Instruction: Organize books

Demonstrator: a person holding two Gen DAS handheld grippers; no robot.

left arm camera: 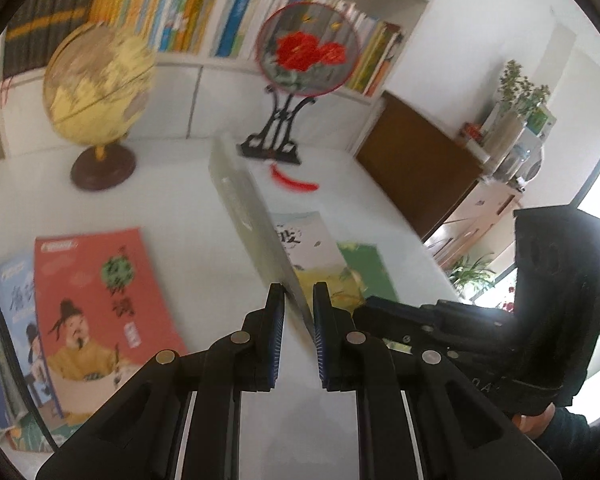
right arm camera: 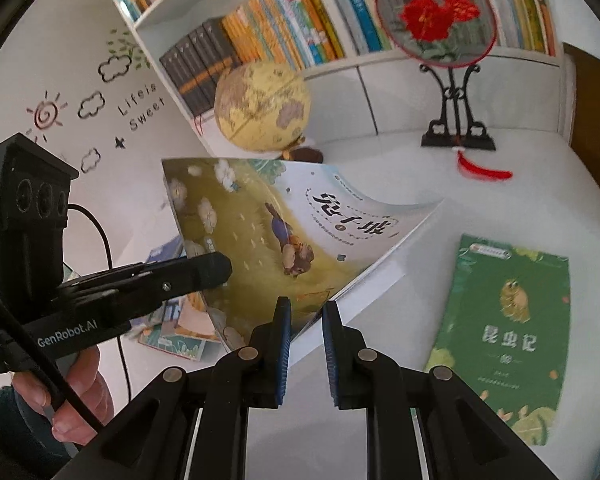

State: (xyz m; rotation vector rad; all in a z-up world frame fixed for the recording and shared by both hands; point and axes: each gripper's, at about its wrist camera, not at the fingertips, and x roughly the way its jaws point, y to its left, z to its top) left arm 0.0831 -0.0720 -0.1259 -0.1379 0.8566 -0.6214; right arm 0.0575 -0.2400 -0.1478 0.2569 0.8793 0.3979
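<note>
A rabbit-cover book (right arm camera: 284, 232) is lifted off the white table (right arm camera: 480, 208), tilted and bending. My left gripper (right arm camera: 220, 268) holds its left edge; in the left wrist view the book (left arm camera: 252, 216) shows edge-on between the left gripper's (left arm camera: 298, 312) pads. My right gripper (right arm camera: 306, 320) has its jaws slightly apart around the book's lower corner; whether they grip it is unclear. A green book (right arm camera: 508, 332) lies flat at the right. A red book (left arm camera: 100, 300) and several blue ones (left arm camera: 16, 292) lie overlapped at the left.
A yellow globe (right arm camera: 260, 108) and an embroidered round fan on a black stand (right arm camera: 436, 16) stand at the back of the table. A bookshelf (right arm camera: 284, 28) full of books is behind them. A brown cabinet (left arm camera: 416, 164) stands at the right.
</note>
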